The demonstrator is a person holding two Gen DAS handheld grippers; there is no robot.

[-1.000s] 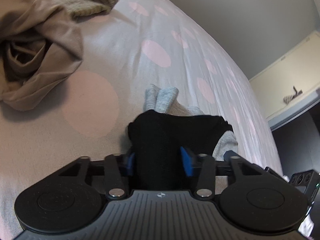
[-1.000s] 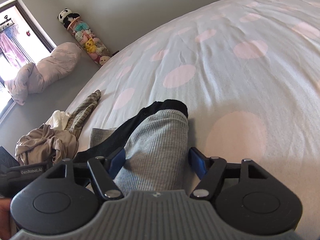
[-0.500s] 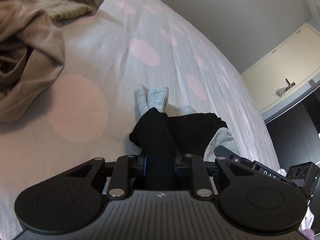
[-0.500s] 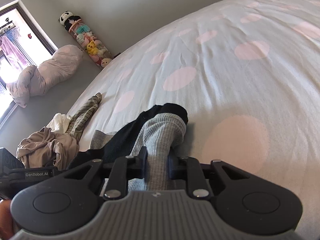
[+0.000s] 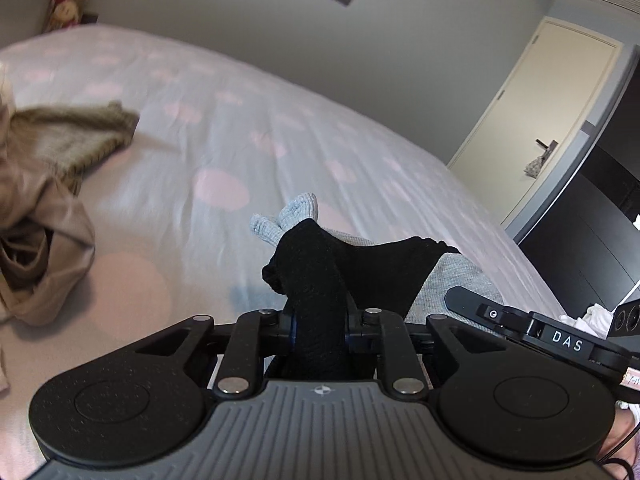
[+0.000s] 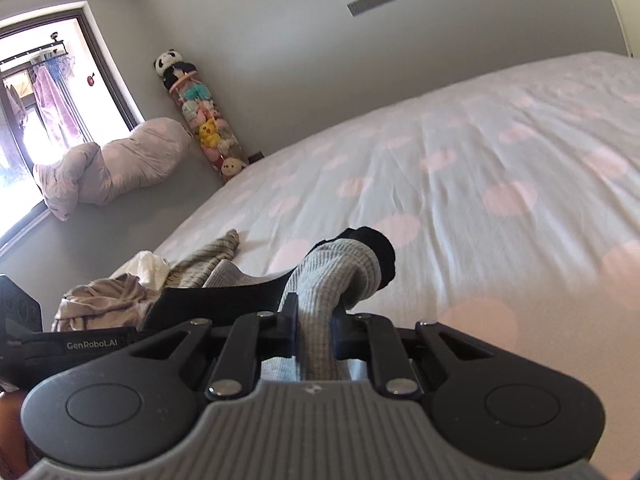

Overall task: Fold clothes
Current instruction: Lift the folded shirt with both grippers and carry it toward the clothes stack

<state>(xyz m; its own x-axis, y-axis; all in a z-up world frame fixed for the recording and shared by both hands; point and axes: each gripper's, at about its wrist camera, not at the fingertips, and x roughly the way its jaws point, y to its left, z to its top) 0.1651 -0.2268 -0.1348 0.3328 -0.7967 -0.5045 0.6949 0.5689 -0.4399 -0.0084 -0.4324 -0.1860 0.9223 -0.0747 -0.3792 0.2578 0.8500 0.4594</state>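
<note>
- The left gripper (image 5: 319, 330) was pinched tight on a bunched fold of black fabric, part of a black-and-grey garment (image 5: 384, 268); its jaws were pressed in against the cloth from both sides.
- The right gripper (image 6: 315, 330) was clamped in the same way on a ribbed grey part of the same garment (image 6: 340, 272), the cloth squeezed narrow between the jaws and bulging beyond them.
- The garment hung between the two grippers, close to one edge of the bed (image 5: 224, 136). In the left wrist view its grey ribbed ends stuck up beyond the black fold, and the right gripper's body, marked "DAS", showed at the lower right.
- In the right wrist view a black edge of the garment curled over the far side of the grey bulge, and a black band ran off to the left towards the left gripper's body, marked "GenRobot.AI".
- The bed carried a pale sheet (image 6: 480, 152) with pink dots.
- A pile of beige clothes (image 5: 36, 240) lay near the bed's edge, apart from the held garment, with an olive knitted piece (image 5: 76, 140) at its far side. White cloth (image 6: 146, 268) lay in the same pile.
- Beyond the bed stood a tall tube of plush toys (image 6: 200, 120) in the room's corner, beside a bundled duvet (image 6: 116, 164) under the window (image 6: 40, 92).
- A cream door (image 5: 548, 120) stood past the bed's far corner.
</note>
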